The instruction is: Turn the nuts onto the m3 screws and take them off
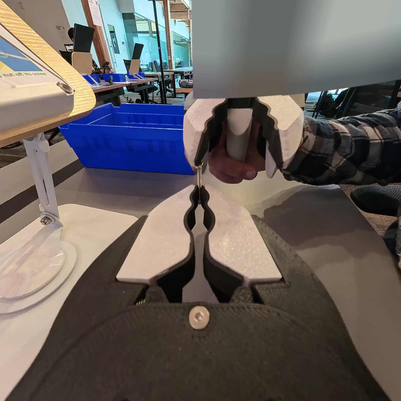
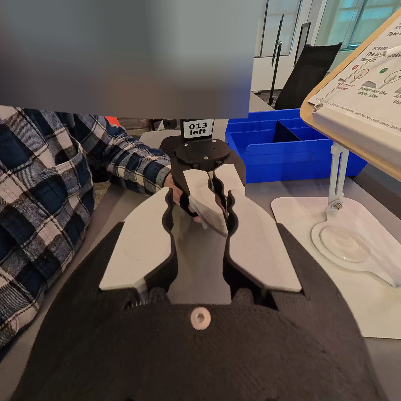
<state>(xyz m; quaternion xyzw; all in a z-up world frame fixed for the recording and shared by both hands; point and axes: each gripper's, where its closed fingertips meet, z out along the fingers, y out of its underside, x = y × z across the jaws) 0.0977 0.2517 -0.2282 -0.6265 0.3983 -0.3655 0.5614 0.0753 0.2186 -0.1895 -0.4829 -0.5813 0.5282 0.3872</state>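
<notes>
Left gripper (image 1: 199, 191), jaws nearly together, pinched the lower end of a thin metal screw (image 1: 199, 176) that stood upright above the grey table (image 1: 130, 191). Right gripper (image 2: 198, 196), held in a hand (image 1: 230, 167), stood wide, one fingertip (image 1: 198, 159) touching the screw's top. Blue bin (image 1: 130, 138) and white stand (image 1: 43, 173) lay nearby.

Each camera sits just behind its own claw, low over the grey surface (image 1: 108, 191), looking forward along the fingers. The two face each other closely: the left view shows the right claw (image 1: 236, 171) ahead, the right view the left claw (image 2: 225, 208). Both share the blue bin (image 1: 130, 138) beyond.
</notes>
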